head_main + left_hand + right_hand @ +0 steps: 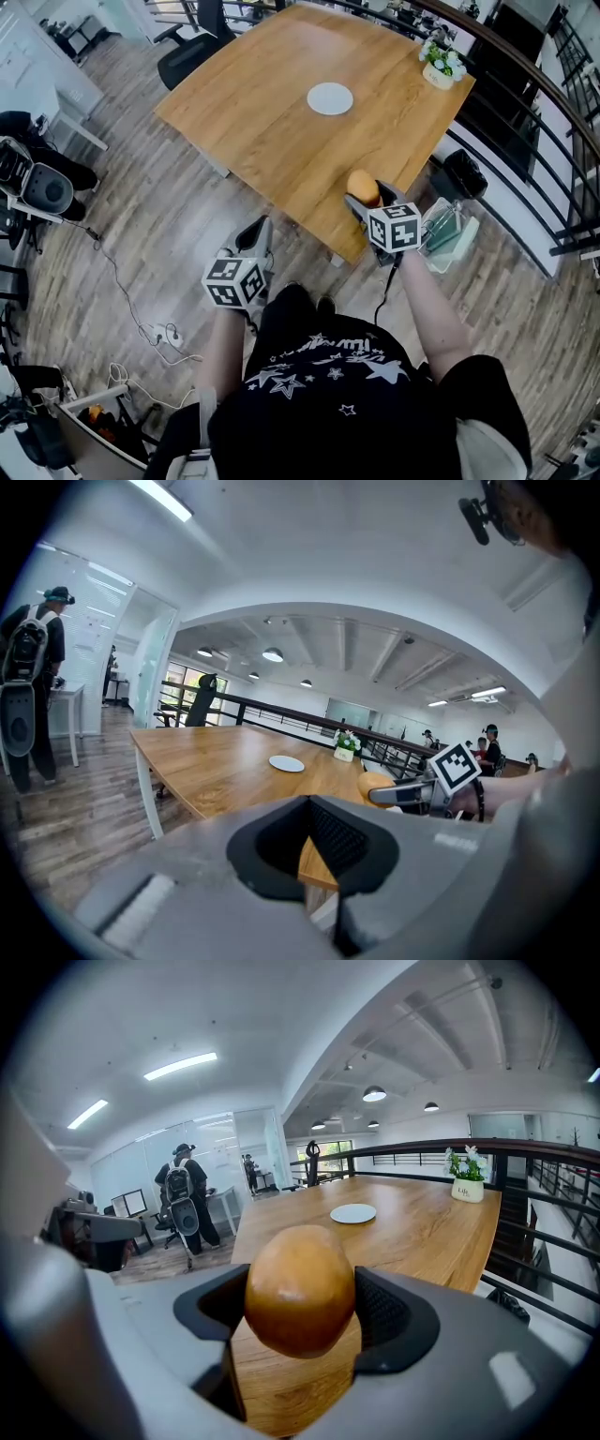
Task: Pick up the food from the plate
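A round golden-brown bun (pixel 300 1290) sits clamped between the jaws of my right gripper (pixel 302 1312), held above the near corner of the wooden table (pixel 281 112). In the head view the bun (pixel 363 187) shows just ahead of the right gripper (pixel 373 199). A white plate (pixel 330 98) lies bare near the table's middle, also visible as the plate (pixel 353 1213) far ahead. My left gripper (pixel 253 236) hangs off the table's near edge over the floor, its jaws closed together with nothing in them (pixel 314 850).
A small potted plant (pixel 439 64) stands at the table's far right corner. A black railing (pixel 525 103) runs along the right. Office chairs (pixel 192 52) stand at the far left side. A person with a backpack (pixel 183 1199) stands on the floor beyond.
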Demonstrator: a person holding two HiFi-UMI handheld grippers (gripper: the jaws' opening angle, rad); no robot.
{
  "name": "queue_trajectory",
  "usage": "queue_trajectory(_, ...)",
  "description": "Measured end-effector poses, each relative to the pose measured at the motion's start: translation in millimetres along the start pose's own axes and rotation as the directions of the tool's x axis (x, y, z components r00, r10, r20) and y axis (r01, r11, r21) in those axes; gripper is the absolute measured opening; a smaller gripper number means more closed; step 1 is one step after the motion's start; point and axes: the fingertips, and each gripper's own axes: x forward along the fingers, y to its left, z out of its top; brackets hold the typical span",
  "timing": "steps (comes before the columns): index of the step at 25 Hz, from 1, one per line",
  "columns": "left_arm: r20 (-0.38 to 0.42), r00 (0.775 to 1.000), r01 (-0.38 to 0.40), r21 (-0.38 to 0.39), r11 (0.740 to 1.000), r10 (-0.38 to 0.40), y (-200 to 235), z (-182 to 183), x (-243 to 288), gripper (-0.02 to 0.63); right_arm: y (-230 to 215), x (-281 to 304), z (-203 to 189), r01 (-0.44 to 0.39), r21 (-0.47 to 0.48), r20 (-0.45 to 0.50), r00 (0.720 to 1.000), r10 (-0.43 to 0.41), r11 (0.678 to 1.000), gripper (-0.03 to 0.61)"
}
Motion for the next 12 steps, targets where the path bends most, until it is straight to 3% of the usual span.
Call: queue_trajectory(12, 0.03, 0.999, -0.017, 0.0, 1.0, 0.017, 9, 1, -39, 0.002, 44, -20, 6, -0.043, -0.017, 0.043, 0.998, 0.043, 0.999, 0.344)
